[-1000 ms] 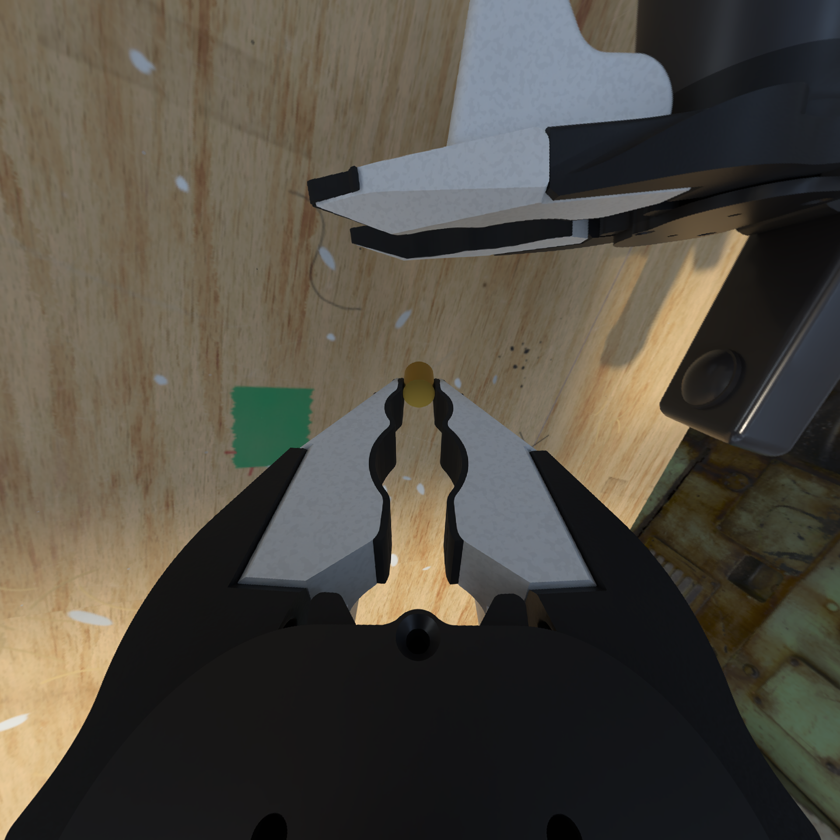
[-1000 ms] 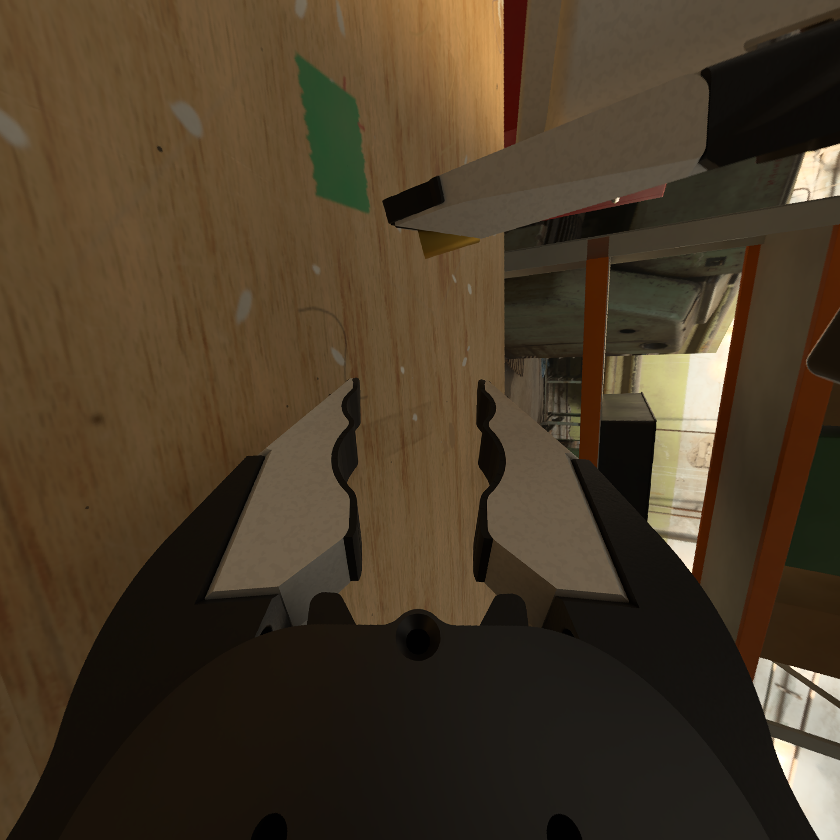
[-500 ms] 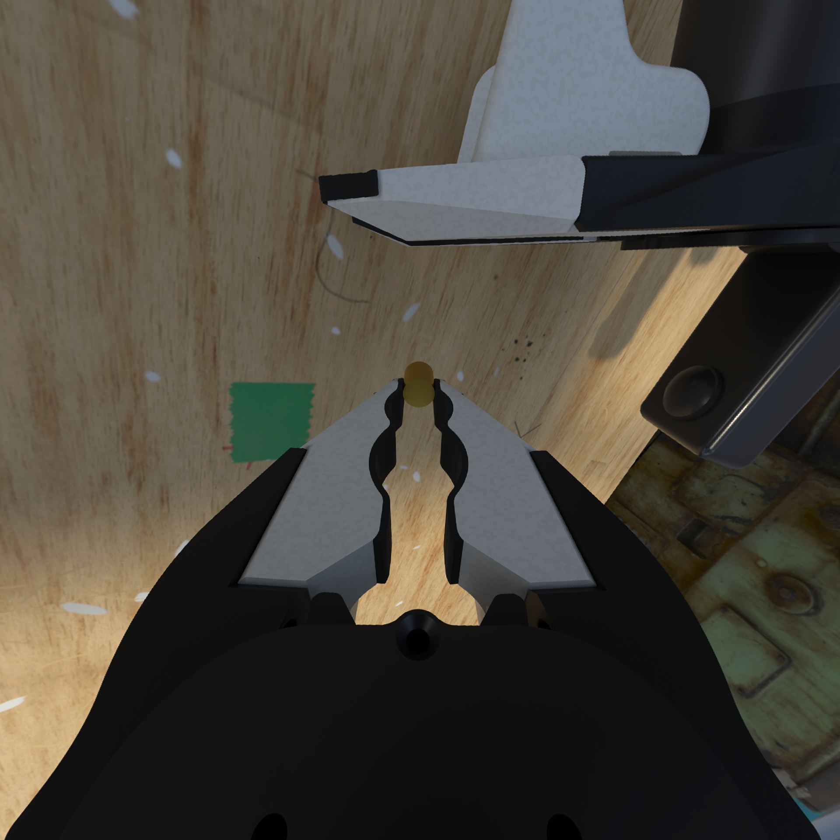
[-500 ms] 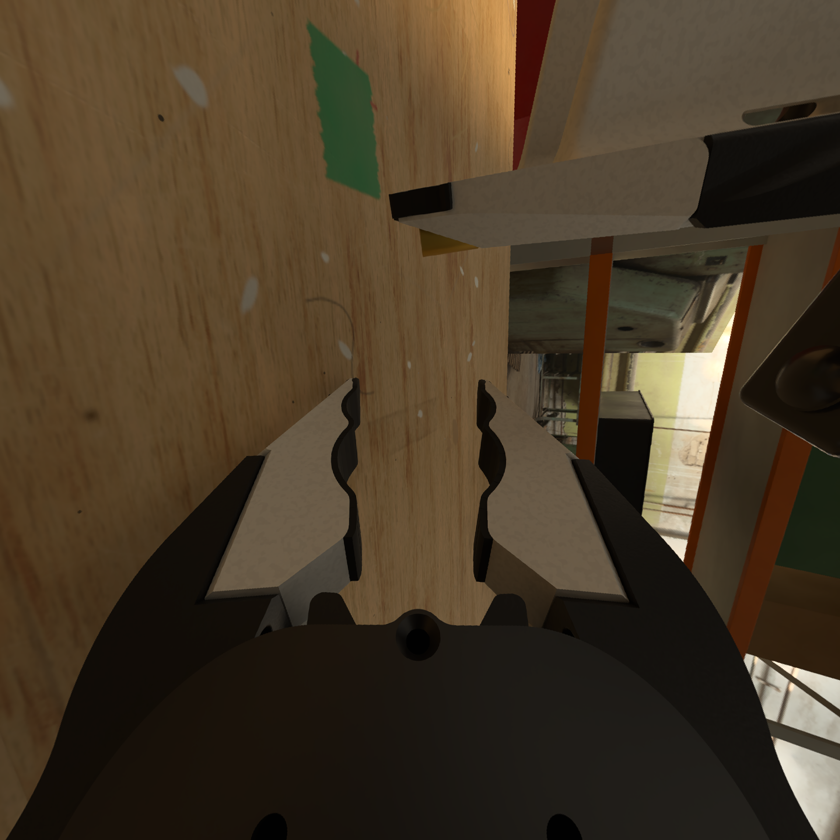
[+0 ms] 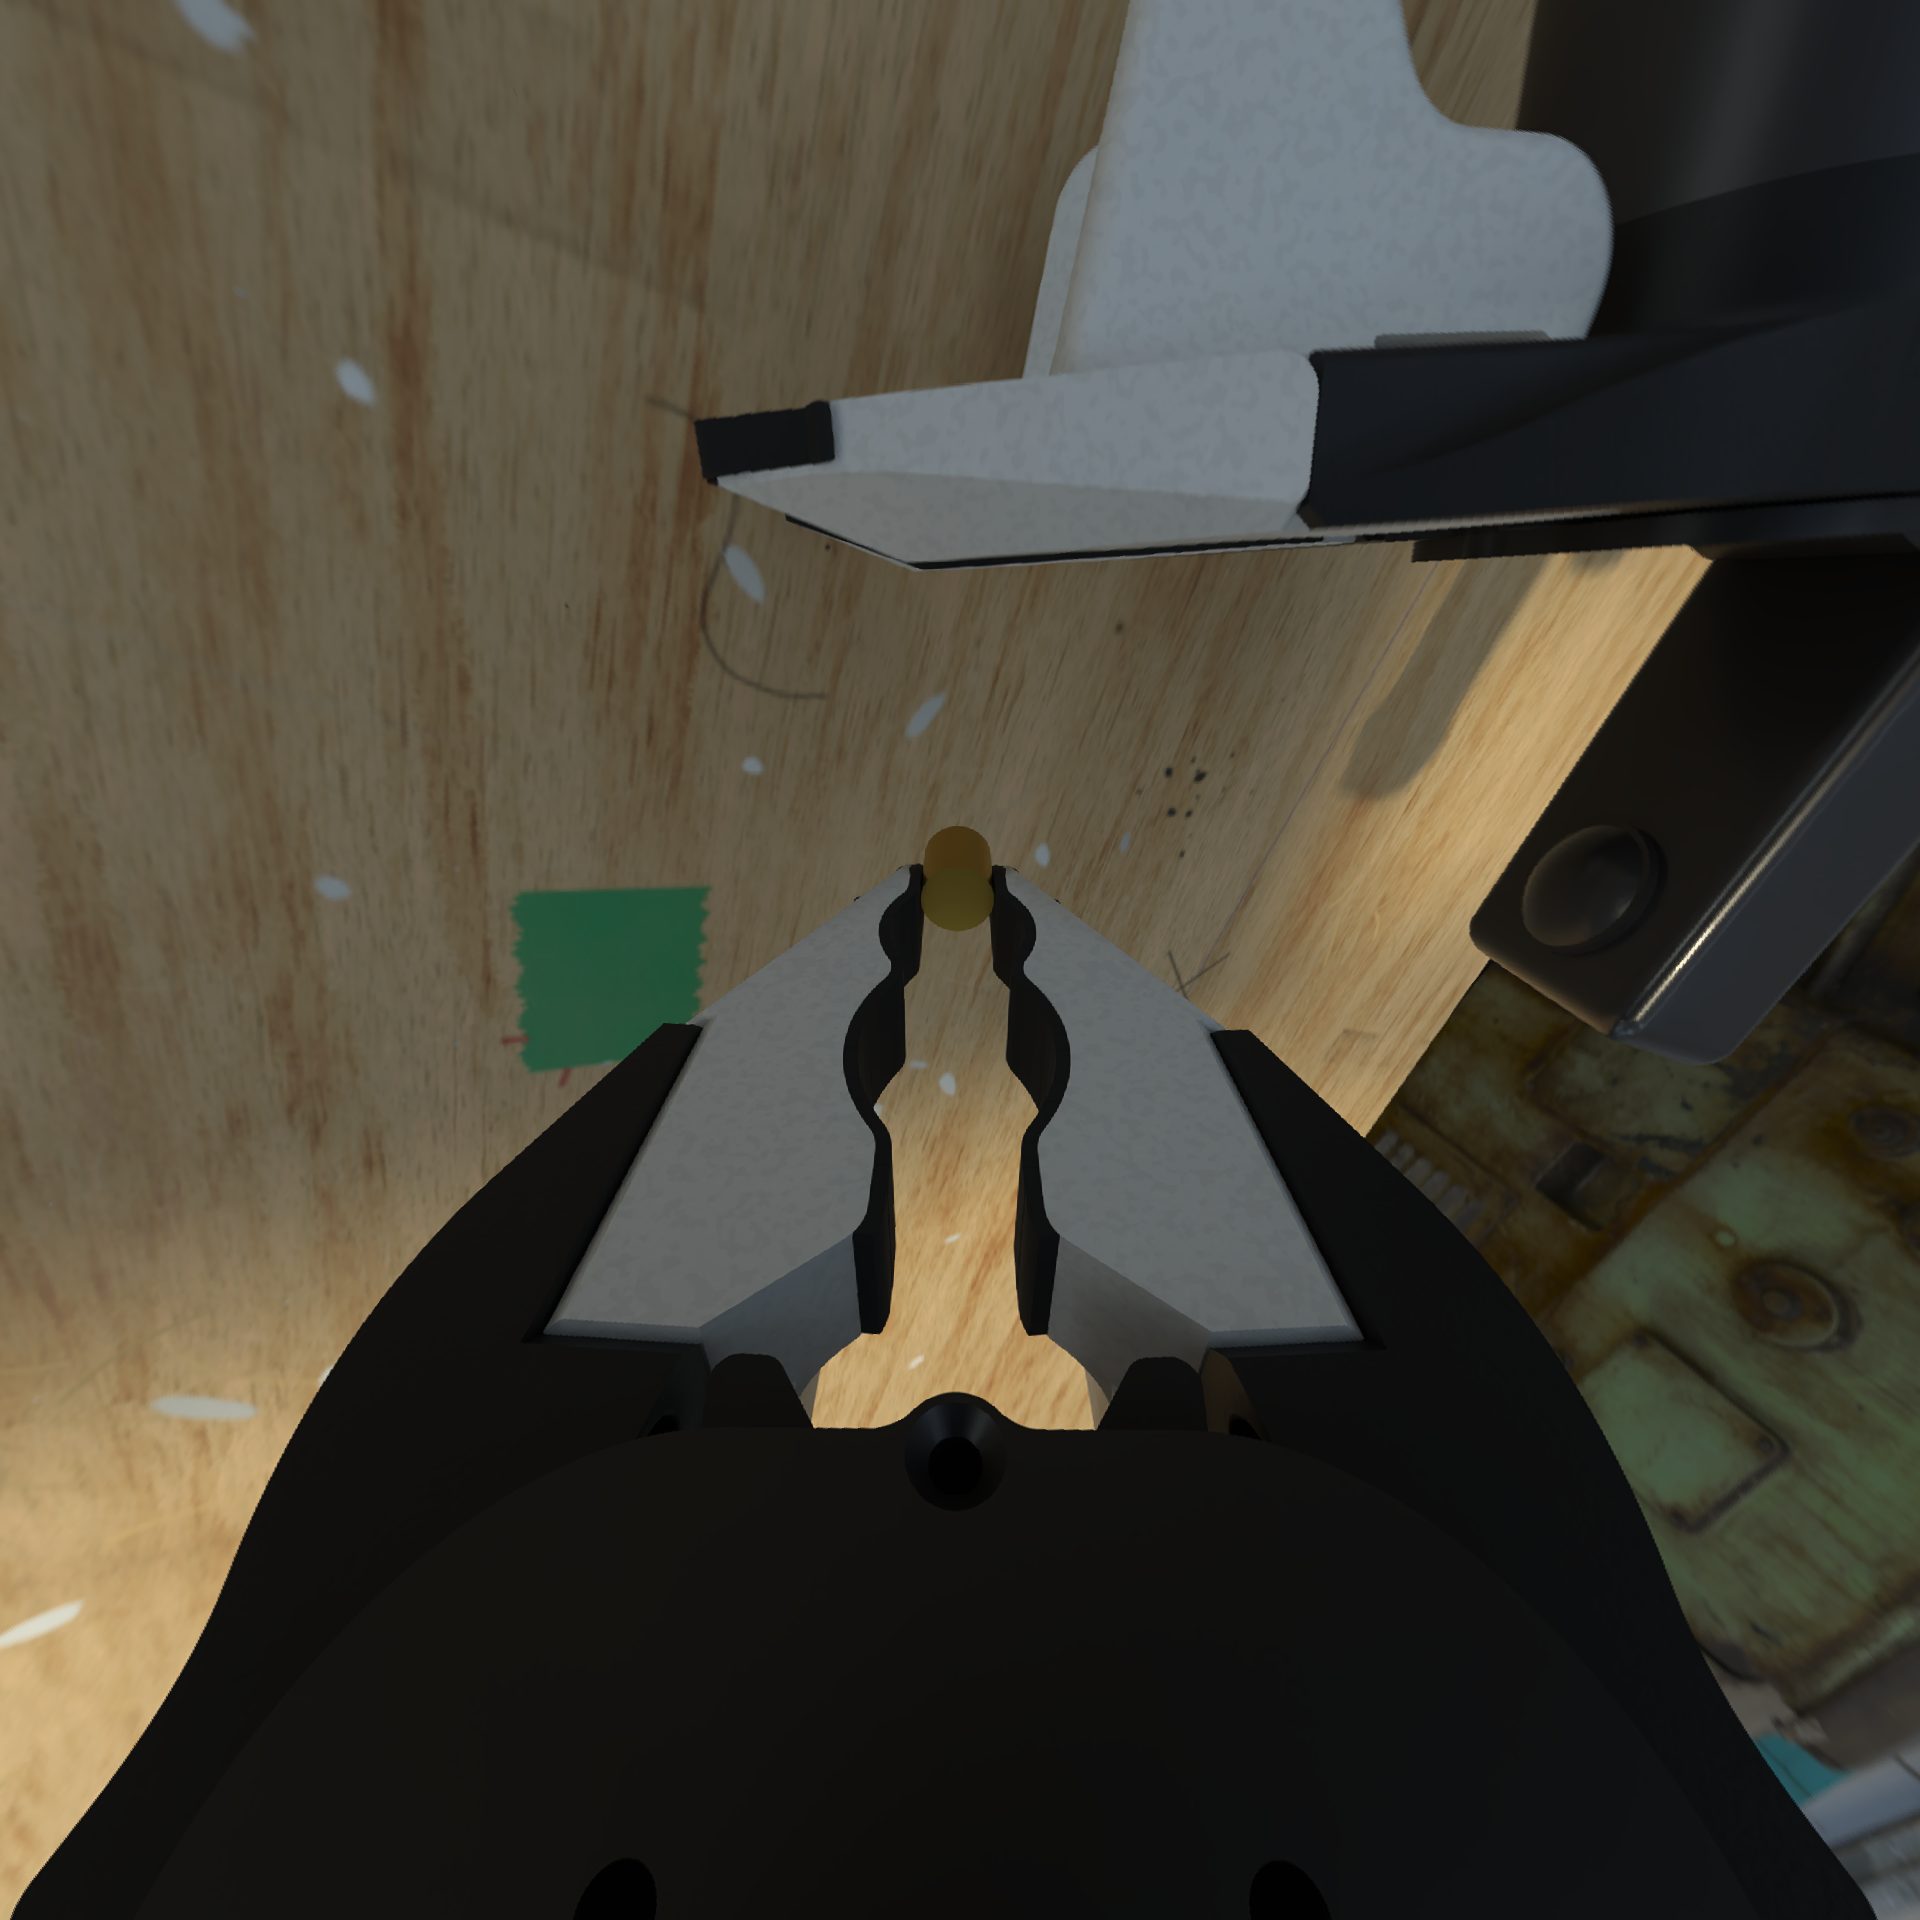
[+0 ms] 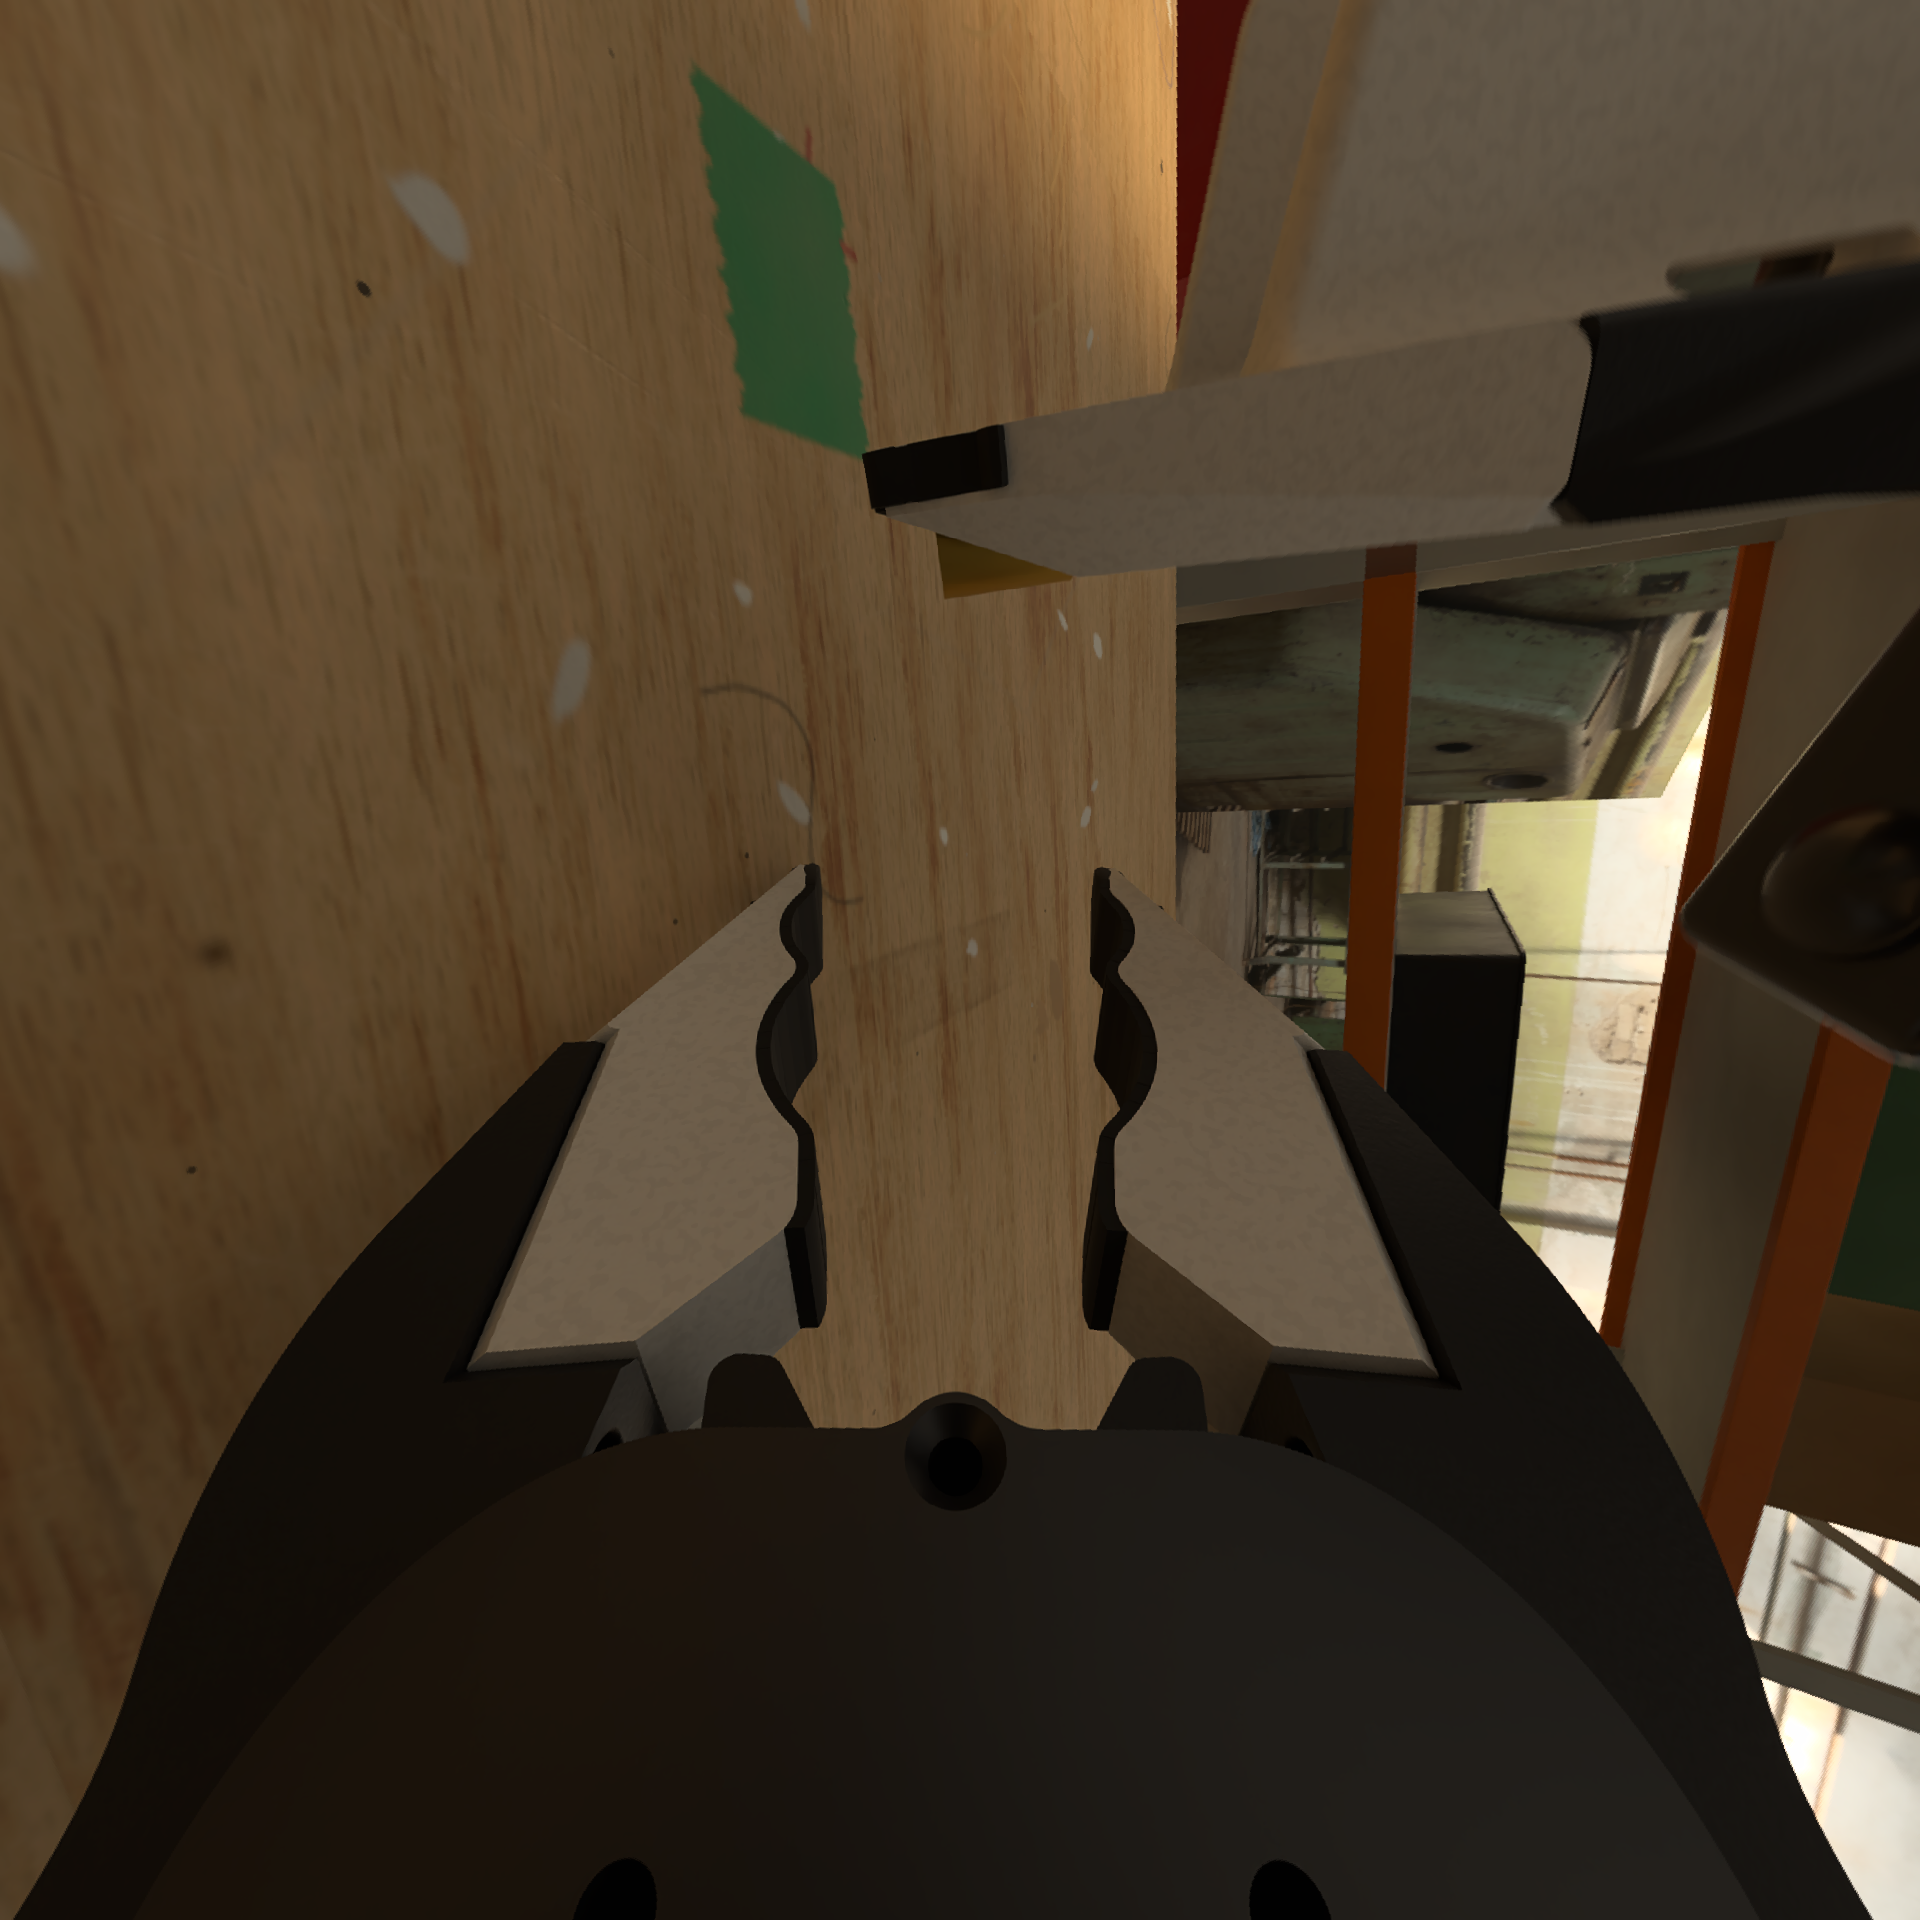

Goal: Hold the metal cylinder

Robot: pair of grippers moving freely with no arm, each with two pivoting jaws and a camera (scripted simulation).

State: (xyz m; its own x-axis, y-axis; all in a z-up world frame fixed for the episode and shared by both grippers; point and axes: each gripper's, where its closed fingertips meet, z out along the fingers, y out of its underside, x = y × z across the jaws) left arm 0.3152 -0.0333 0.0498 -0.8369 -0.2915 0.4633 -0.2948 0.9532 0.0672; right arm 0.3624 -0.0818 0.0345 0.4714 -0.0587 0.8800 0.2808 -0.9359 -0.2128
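Observation:
A small brass-coloured metal cylinder is pinched between the tips of my left gripper, held above the wooden table. I see it end-on in the left wrist view. In the right wrist view a yellow end of the cylinder pokes out below the left gripper's finger, seen side-on. My right gripper is open and empty over the table. It also shows side-on across the top of the left wrist view.
A green tape patch lies flat on the wood, also in the right wrist view. The table edge runs down the right wrist view, with orange shelf posts beyond. Worn green floor lies past the edge.
The right gripper has drifted up and right in the left wrist view and turned more edge-on. The left gripper keeps its hold on the cylinder. The table has shifted slightly in both views.

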